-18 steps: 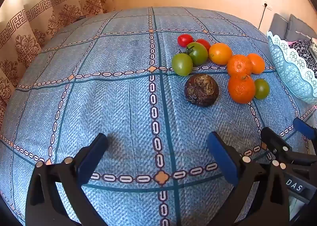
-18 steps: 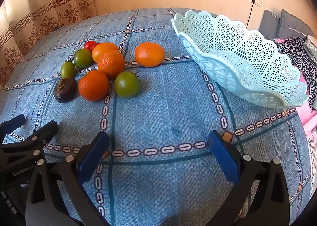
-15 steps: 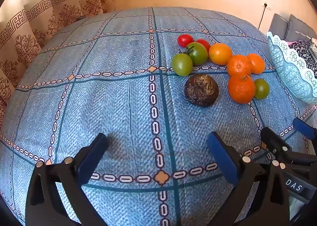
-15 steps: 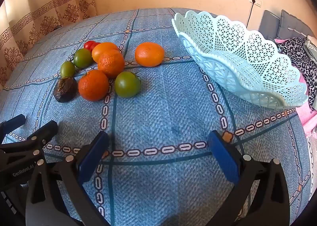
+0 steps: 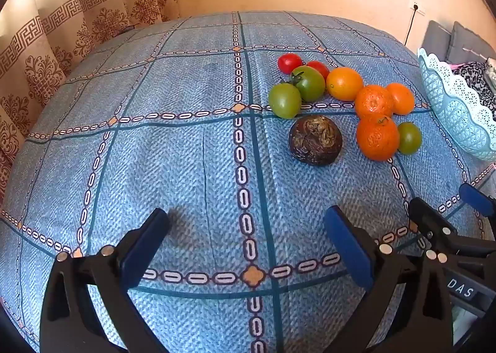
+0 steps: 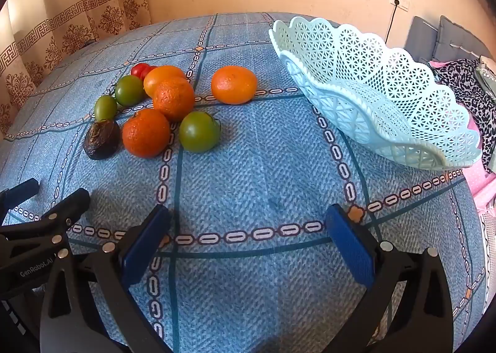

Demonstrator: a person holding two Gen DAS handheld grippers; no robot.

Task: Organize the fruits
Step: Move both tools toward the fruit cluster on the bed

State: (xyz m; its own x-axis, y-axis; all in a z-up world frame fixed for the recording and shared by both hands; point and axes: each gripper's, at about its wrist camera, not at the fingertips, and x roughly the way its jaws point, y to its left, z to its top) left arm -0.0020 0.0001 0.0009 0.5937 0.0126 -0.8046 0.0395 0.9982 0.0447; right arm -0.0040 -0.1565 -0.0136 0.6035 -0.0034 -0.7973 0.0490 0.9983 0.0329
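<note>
A cluster of fruit lies on the blue patterned tablecloth [image 5: 186, 151]: a dark wrinkled fruit [image 5: 315, 139], oranges [image 5: 377, 137], green tomatoes [image 5: 284, 100] and red tomatoes [image 5: 289, 63]. In the right wrist view the same cluster sits at the left, with an orange [image 6: 145, 133], a green tomato [image 6: 199, 131] and a lone orange [image 6: 234, 84]. An empty light-blue lattice basket [image 6: 372, 123] stands at the right. My left gripper [image 5: 246, 229] is open and empty, short of the fruit. My right gripper [image 6: 248, 226] is open and empty, in front of fruit and basket.
The basket's rim shows at the right edge of the left wrist view [image 5: 455, 111]. Patterned curtains [image 5: 62, 37] hang at the back left. A grey sofa with clothes [image 6: 458, 52] stands to the right. Each gripper shows at the edge of the other's view.
</note>
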